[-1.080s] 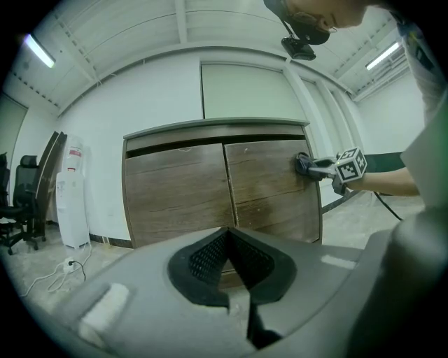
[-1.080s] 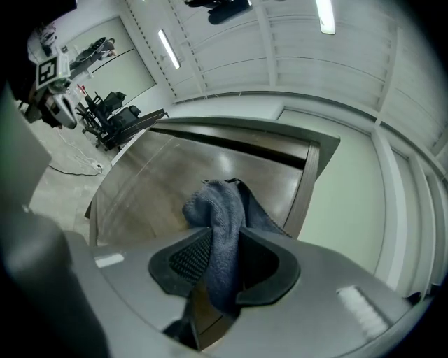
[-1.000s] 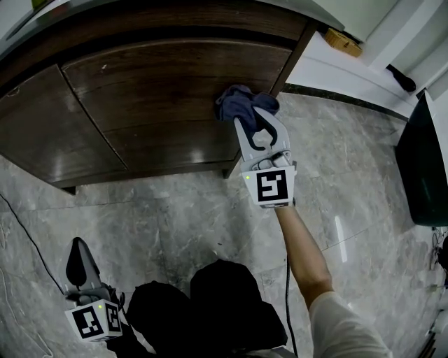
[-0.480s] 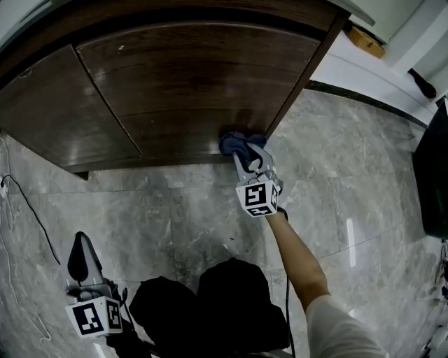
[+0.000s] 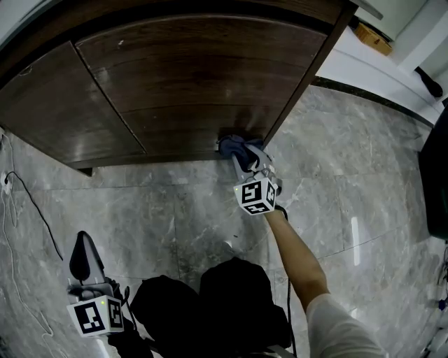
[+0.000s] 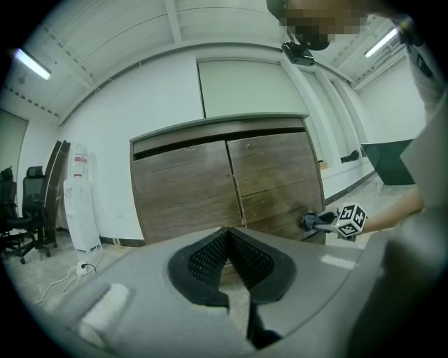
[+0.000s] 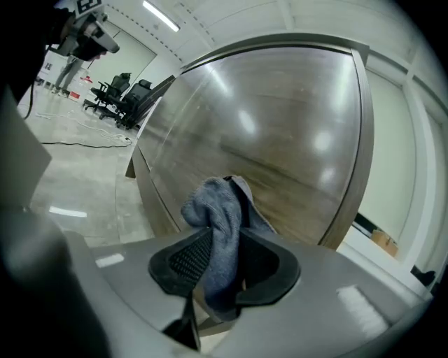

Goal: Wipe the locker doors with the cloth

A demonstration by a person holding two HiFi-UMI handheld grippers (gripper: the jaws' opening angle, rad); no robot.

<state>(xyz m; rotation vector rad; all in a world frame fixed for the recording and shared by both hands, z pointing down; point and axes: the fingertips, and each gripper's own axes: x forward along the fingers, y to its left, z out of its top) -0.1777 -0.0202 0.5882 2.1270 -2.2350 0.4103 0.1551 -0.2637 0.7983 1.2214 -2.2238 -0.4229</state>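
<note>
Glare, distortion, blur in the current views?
Head view: fisheye bows the locker door edges; a bright glare streak on the floor. Right gripper view: ceiling lights smear as pale patches across the door; cloth sharp. Left gripper view: black vignette corners, walls bowed.

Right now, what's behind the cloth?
The right-hand locker door, near its bottom edge. The cloth, clamped in the right gripper, covers the patch of wood directly behind it.

White water dispenser (image 6: 75, 199) near 2 black office chairs (image 6: 26, 210); a cable (image 5: 43, 220) lies on the marble floor (image 5: 175, 210).
</note>
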